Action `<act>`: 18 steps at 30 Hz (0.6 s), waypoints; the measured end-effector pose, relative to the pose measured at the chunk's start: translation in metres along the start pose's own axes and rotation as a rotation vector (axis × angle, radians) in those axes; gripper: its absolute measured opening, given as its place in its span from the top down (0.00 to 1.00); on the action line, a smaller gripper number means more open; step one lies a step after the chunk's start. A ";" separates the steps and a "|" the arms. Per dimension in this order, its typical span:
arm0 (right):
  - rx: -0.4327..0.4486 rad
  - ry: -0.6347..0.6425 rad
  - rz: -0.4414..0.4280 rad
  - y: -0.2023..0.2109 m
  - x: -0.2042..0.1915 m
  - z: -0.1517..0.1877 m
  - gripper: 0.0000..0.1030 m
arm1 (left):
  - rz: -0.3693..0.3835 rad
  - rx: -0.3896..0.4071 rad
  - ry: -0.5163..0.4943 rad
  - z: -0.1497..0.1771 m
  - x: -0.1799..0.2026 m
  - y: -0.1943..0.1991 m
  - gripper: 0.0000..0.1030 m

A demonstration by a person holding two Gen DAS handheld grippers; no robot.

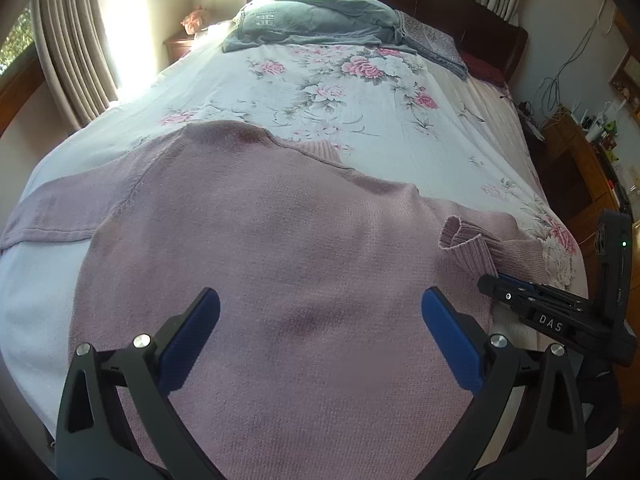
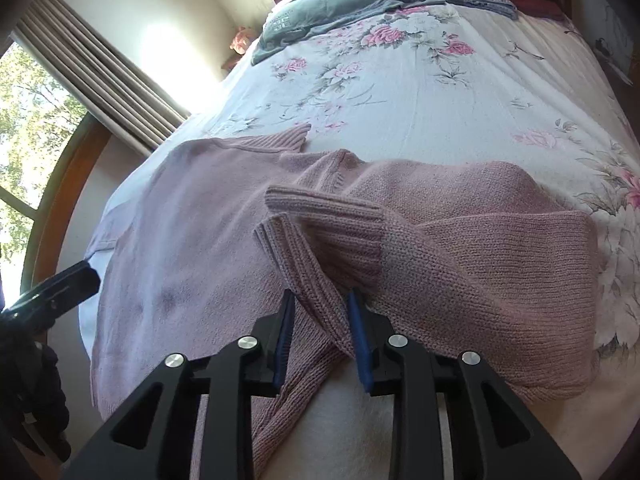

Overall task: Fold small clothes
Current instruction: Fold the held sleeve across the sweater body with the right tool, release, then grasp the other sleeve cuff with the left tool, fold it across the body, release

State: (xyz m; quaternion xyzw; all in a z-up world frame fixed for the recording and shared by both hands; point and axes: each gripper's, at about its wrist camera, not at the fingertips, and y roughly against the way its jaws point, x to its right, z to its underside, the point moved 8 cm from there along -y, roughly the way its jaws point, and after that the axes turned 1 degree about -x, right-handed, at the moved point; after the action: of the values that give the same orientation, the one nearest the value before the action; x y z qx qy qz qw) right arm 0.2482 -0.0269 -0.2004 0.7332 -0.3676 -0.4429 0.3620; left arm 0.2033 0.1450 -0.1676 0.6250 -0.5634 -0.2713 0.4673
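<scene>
A bed (image 1: 400,128) with a floral sheet fills both views, a grey pillow (image 1: 312,20) at its head. Spread flat across its near end lies a pink knit sweater (image 1: 280,240), one sleeve stretched out to the left side, the other folded over itself with its ribbed cuff (image 2: 320,220) standing up. The left gripper (image 1: 320,320) hovers over the sweater's body, jaws spread wide and holding nothing. The right gripper (image 2: 320,320) has its jaws drawn narrow, pinching the ribbed sleeve fabric between its blue pads (image 2: 360,340).
</scene>
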 end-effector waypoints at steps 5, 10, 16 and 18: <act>0.064 0.032 -0.039 0.049 0.000 0.025 0.64 | 0.125 -0.102 -0.007 0.004 0.049 -0.027 0.03; 0.118 0.003 0.073 0.087 0.035 0.048 0.62 | 0.238 -0.231 0.016 0.008 0.100 -0.065 0.04; 0.151 -0.086 0.113 0.112 0.074 0.075 0.59 | 0.273 -0.315 0.036 0.010 0.130 -0.094 0.67; 0.157 -0.112 0.111 0.113 0.083 0.078 0.59 | 0.244 -0.302 0.047 0.008 0.129 -0.096 0.93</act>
State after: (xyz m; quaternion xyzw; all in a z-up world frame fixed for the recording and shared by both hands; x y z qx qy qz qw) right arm 0.1802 -0.1669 -0.1619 0.7118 -0.4611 -0.4323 0.3064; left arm 0.2679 0.0124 -0.2322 0.4810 -0.5769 -0.2793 0.5982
